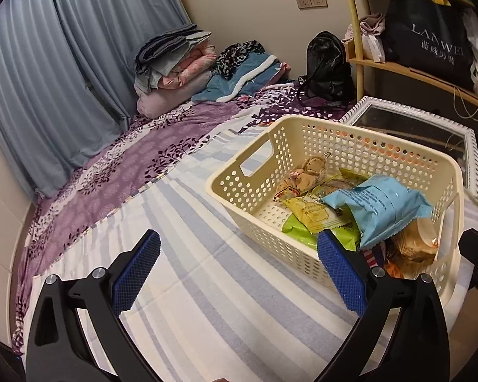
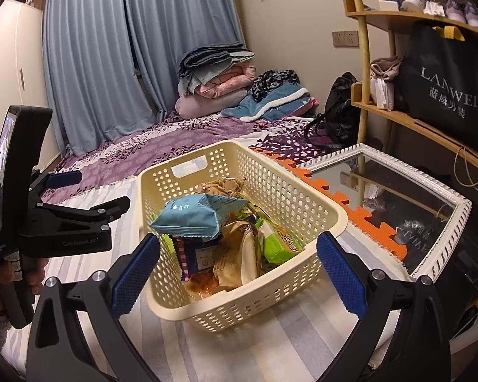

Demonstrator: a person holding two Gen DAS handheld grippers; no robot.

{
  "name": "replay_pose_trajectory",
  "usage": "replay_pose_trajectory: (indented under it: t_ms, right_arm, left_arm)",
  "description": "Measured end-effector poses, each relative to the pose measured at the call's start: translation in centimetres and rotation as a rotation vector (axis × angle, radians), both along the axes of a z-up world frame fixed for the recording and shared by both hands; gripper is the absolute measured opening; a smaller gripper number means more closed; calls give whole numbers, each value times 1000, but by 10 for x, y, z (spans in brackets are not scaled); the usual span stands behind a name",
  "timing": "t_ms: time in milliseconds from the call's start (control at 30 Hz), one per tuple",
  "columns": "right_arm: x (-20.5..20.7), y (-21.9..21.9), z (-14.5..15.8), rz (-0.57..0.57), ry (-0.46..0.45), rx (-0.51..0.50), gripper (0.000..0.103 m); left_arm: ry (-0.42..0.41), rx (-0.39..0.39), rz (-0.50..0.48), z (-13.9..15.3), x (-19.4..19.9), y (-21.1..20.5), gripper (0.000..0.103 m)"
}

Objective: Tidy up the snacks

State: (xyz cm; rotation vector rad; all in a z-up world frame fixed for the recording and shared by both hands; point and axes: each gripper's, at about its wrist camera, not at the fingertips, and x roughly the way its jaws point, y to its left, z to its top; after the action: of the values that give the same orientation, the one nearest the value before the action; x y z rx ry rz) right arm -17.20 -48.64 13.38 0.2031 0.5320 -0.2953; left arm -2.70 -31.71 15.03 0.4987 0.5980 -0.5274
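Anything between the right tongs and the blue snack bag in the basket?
Nothing visible. The right tongs hang open in front of the basket; the blue snack bag lies topmost on the pile, above the near rim.

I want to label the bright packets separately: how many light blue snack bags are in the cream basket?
1. The light blue bag lies on top of the pile at the near-left end of the cream basket in the right wrist view. Others may be buried underneath.
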Motion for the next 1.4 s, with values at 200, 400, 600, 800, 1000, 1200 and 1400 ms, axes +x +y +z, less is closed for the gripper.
replay_pose_trajectory:
  t_ms: [200,400,600,800,1000,1200,1400]
  right_arm:
    - [-7,13,4,15,9,-34,98]
    - [-10,22,7,29,13,-52,98]
    - [-9,25,10,34,19,-65,98]
    - [-10,26,8,32,25,-65,98]
    - [-12,23,7,27,26,-57,98]
    - [-11,21,5,27,30,-52,98]
    - [-11,19,3,25,32,-47,98]
  left_arm:
    - [-29,11,4,4,-10,5,100]
    - [-42,18,-5,8,-18,7,100]
    - [-67,39,-26,9,-26,5,100]
    - [-80,51,-43,9,-31,0,100]
    - [-86,62,-50,8,-33,-2,100]
    - [-88,75,-60,6,-35,-5,100]
    - [-101,80,-79,4,-39,-7,100]
